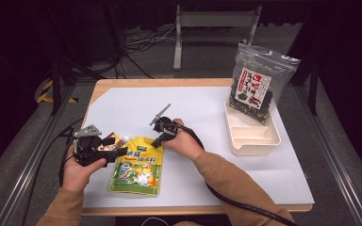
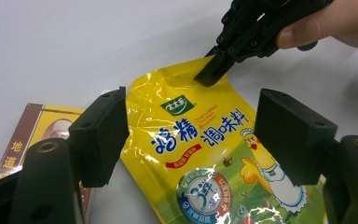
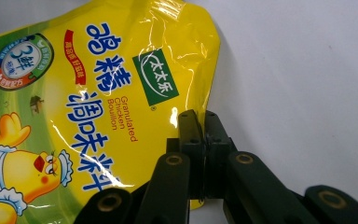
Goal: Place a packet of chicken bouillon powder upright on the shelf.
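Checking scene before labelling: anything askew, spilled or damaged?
Nothing spilled or torn. The seaweed bag stands propped in the white tray, leaning past its far end. The yellow bouillon pouch lies flat, its top edge pinched by the right hand-held gripper.

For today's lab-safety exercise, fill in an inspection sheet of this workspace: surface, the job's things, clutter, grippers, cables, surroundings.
Surface: wooden table under a white sheet.
Job's things: yellow chicken bouillon pouch lying flat near the front edge.
Clutter: brown packet beside the pouch; seaweed snack bag standing in a cream divided tray at the right.
Grippers: left gripper open, jaws either side of the pouch; right gripper shut on the pouch's top edge.
Cables: a black cable trails along the right sleeve; more lie on the floor behind.
Surroundings: dark room, grey floor, a metal frame beyond the table.
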`<state>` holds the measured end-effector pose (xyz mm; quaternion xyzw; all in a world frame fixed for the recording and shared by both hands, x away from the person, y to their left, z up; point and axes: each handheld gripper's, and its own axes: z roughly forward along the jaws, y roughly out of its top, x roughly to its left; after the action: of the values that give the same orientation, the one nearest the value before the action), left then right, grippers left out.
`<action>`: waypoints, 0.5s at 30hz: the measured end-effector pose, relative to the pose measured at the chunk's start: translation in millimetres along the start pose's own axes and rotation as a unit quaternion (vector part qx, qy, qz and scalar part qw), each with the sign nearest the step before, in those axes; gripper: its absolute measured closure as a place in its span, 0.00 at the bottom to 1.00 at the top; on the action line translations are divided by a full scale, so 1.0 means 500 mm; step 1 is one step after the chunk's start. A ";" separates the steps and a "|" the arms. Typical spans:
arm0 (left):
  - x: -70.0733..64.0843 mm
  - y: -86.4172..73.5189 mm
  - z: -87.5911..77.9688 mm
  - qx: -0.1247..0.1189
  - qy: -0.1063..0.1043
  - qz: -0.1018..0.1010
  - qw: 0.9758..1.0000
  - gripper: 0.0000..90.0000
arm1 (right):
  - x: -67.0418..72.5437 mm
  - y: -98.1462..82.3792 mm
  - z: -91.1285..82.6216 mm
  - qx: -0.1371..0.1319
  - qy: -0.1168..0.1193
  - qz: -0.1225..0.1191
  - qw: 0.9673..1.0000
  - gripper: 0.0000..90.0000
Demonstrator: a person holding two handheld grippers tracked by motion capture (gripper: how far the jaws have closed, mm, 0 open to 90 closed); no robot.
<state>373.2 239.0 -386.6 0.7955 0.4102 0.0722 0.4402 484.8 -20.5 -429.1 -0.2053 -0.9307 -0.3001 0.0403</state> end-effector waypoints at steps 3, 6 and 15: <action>0.002 0.000 -0.004 -0.001 0.002 0.000 1.000 0.30 | 0.001 0.003 -0.003 0.002 -0.002 -0.001 1.000 1.00; 0.006 0.000 -0.009 -0.004 0.002 -0.002 1.000 0.30 | 0.003 0.005 -0.010 0.004 -0.001 0.003 1.000 1.00; 0.019 0.000 -0.035 -0.023 0.007 -0.014 1.000 0.30 | 0.014 0.017 -0.041 -0.009 0.001 0.004 1.000 1.00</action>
<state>371.0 256.9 -378.2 0.7786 0.4227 0.0813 0.4567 480.8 -23.5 -406.6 -0.2092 -0.9269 -0.3089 0.0409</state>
